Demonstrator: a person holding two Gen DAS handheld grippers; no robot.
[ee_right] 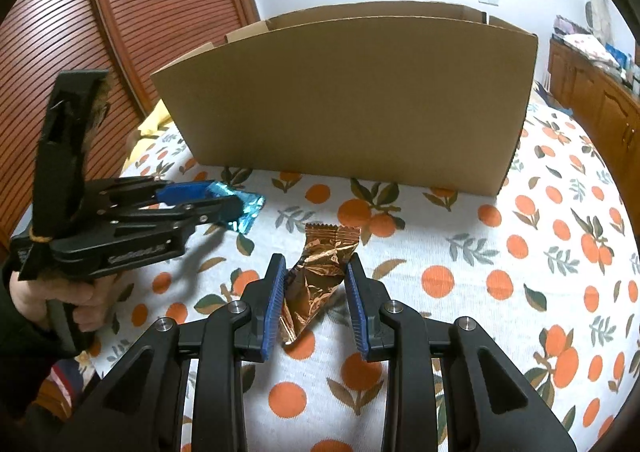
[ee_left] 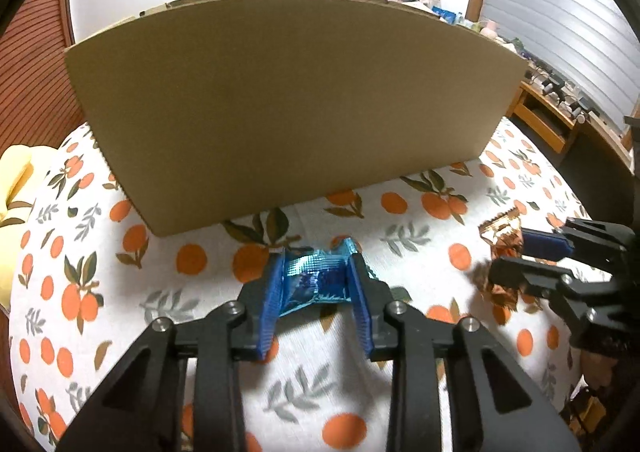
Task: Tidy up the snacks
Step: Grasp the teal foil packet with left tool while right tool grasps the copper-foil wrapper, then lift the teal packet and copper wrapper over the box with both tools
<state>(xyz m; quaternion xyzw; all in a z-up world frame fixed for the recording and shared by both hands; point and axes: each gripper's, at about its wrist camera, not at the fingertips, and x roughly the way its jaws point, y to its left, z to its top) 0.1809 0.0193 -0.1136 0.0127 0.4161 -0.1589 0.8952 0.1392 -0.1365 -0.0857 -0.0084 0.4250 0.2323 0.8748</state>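
A shiny blue snack wrapper (ee_left: 318, 278) sits squeezed between the pads of my left gripper (ee_left: 318, 264), which is shut on it just above the cloth; it also shows in the right wrist view (ee_right: 242, 207). A copper foil snack wrapper (ee_right: 320, 276) lies between the pads of my right gripper (ee_right: 316, 266), which touch its sides; it also shows in the left wrist view (ee_left: 502, 240). An open cardboard box (ee_left: 296, 107) stands behind both, also in the right wrist view (ee_right: 360, 99).
The table has a white cloth printed with oranges (ee_right: 520, 252). A yellow object (ee_left: 16, 179) lies at the left edge. A wooden louvred door (ee_right: 120, 11) and wooden cabinets (ee_right: 600, 103) stand beyond the table.
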